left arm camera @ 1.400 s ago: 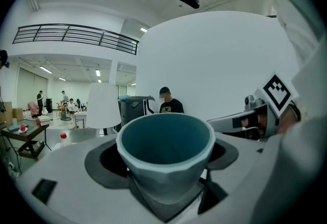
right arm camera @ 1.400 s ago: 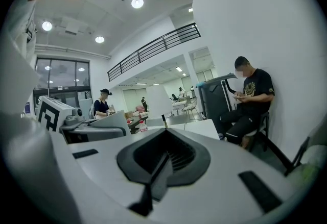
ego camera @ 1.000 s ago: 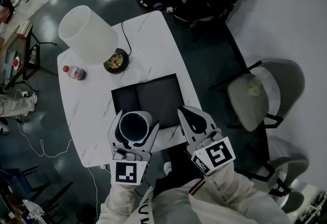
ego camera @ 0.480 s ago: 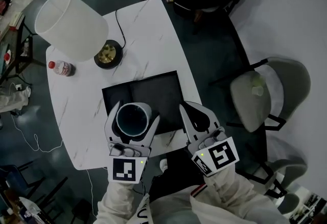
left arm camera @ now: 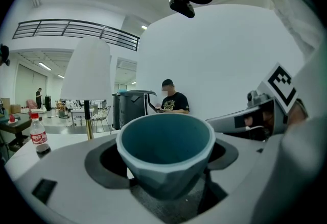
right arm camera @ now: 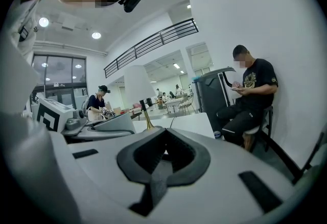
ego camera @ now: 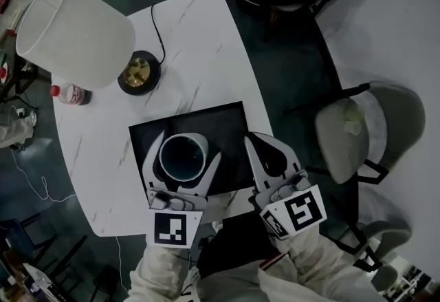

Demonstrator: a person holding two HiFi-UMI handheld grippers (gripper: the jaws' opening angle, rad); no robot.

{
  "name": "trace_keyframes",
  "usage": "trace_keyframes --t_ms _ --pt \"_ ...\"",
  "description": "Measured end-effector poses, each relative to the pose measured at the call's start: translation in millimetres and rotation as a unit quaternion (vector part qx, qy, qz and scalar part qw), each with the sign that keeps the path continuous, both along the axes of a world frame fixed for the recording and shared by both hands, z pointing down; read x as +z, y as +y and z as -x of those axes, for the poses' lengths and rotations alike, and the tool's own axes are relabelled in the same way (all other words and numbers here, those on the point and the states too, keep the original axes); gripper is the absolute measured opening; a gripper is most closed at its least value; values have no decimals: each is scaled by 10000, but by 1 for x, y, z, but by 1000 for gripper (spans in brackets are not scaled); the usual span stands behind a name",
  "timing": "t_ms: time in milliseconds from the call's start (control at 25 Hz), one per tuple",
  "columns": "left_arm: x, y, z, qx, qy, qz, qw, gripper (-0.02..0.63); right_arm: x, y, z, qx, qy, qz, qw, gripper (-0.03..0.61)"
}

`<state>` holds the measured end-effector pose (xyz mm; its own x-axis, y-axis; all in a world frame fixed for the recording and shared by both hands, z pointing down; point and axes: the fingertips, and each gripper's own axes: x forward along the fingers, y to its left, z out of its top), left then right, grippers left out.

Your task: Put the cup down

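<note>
Left tool gripping the teal cup has dropped over the black mat's 7 o'clock corner, so set-down looks imminent; right tool, closed and empty, sits at 3 o'clock.

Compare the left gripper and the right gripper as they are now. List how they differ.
The left gripper has its jaws wide apart; the right gripper has its jaws together. The left gripper holds the teal cup; the right gripper holds nothing. The left gripper is above the black mat; the right gripper is at the mat's right edge. Both point away from the person, side by side.
</note>
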<state>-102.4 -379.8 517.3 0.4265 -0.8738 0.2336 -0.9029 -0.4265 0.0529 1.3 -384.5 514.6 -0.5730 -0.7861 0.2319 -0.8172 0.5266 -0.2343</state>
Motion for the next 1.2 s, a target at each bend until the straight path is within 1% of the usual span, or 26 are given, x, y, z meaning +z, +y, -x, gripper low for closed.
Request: trace_keyframes --t_ms 120,320,480,600,640,800,960,1200 --pt "10 -6 -2 -5 17 -6 10000 414 8 -8 -2 32 10 24 10000 5" --pt "25 -17 -5 -52 -59 -18 10000 414 17 -18 -5 77 17 74 9999 6" --pt "38 -23 -9 -41 -252 -18 9997 414 24 -22 -8 113 11 131 9998 6" --pt "47 -28 -11 -104 -175 43 9998 414 31 -25 -9 115 16 195 9997 6" --pt "51 -29 -13 -95 -203 57 9997 414 34 -26 -9 112 24 207 9997 6" --pt "64 -29 -18 190 -751 33 9970 414 45 -28 -11 102 78 257 9996 6" --pt "67 -35 -22 77 -614 41 9981 414 50 -31 -15 126 40 311 9994 6" --pt "68 -39 -23 76 -642 117 9978 414 55 -35 -18 115 6 367 9993 6"
